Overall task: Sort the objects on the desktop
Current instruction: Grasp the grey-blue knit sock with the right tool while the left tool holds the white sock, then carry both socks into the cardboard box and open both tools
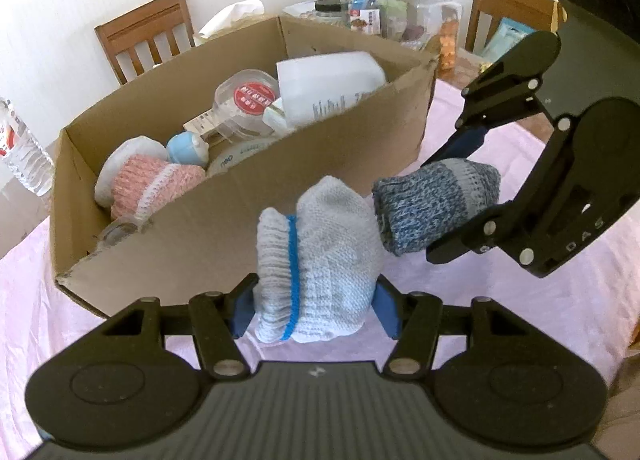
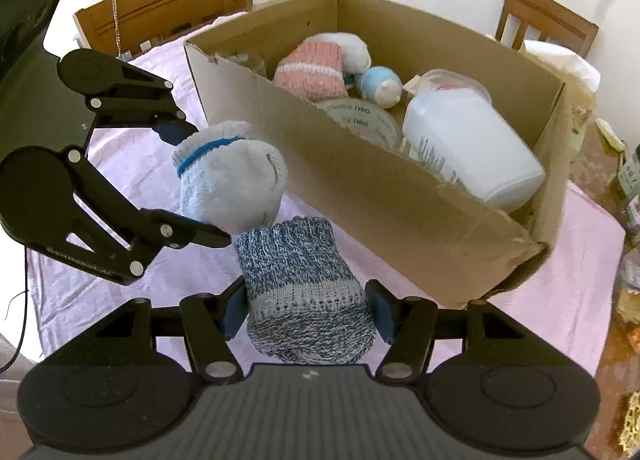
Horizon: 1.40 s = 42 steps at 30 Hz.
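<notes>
My left gripper [image 1: 316, 308] is shut on a rolled white sock with a blue stripe [image 1: 316, 260], held above the pink tablecloth just in front of the cardboard box [image 1: 224, 236]. To its right my right gripper [image 1: 460, 196] is shut on a rolled blue-grey marled sock [image 1: 432, 200]. In the right wrist view that gripper [image 2: 306, 312] squeezes the marled sock [image 2: 300, 288] between its blue pads, with the left gripper [image 2: 196, 180] and the white sock [image 2: 228, 180] up-left of it. The box [image 2: 360, 188] stands close behind both socks.
The box holds a pink sock roll [image 1: 152, 184], a small blue bottle [image 1: 186, 148], a white plastic container [image 1: 328, 88] and a clear jar with a red label [image 1: 248, 100]. A water bottle [image 1: 20, 152] stands left; jars [image 1: 424, 8] and wooden chairs [image 1: 148, 36] lie behind.
</notes>
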Each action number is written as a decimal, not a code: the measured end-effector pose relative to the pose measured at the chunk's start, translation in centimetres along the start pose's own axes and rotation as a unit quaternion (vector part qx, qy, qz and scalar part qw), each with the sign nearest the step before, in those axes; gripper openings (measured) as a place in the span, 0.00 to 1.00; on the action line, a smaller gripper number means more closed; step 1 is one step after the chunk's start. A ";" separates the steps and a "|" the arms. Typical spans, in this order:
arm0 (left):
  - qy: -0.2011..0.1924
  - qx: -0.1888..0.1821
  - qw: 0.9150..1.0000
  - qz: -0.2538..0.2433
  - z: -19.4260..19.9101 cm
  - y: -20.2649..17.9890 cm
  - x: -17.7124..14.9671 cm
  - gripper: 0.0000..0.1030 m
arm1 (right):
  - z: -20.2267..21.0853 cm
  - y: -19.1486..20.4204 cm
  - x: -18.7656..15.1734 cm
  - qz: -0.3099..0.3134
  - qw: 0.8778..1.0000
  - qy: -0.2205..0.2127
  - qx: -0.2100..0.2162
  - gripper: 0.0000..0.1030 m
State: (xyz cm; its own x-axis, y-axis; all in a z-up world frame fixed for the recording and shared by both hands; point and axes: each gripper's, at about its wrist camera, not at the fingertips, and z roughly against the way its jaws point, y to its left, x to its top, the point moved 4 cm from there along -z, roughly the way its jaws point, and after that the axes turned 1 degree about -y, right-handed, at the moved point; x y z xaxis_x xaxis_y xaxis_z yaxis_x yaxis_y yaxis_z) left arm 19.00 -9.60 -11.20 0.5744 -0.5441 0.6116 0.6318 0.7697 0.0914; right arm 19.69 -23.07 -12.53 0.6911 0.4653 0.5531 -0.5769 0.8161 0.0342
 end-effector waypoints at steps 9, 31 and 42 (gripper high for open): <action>-0.025 -0.014 1.000 0.004 3.1 0.4 2.0 0.58 | 3.9 0.9 1.0 0.010 0.999 -0.027 -0.019 0.65; -0.086 0.014 0.995 0.053 3.8 8.0 11.0 0.58 | 6.4 -3.0 10.6 0.027 0.991 -0.109 -0.079 0.65; -0.066 0.033 0.995 0.064 -0.1 11.2 13.1 0.79 | 3.6 -7.6 13.9 -0.003 0.986 -0.105 -0.131 0.76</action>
State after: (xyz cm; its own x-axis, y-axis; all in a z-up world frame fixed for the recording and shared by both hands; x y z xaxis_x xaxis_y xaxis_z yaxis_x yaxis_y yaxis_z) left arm 33.63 -8.15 -2.31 0.5721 -0.3941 0.7193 0.5193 0.8529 0.0542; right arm 32.18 -24.05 -2.11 0.5733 0.4020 0.7140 -0.4214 0.8919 -0.1638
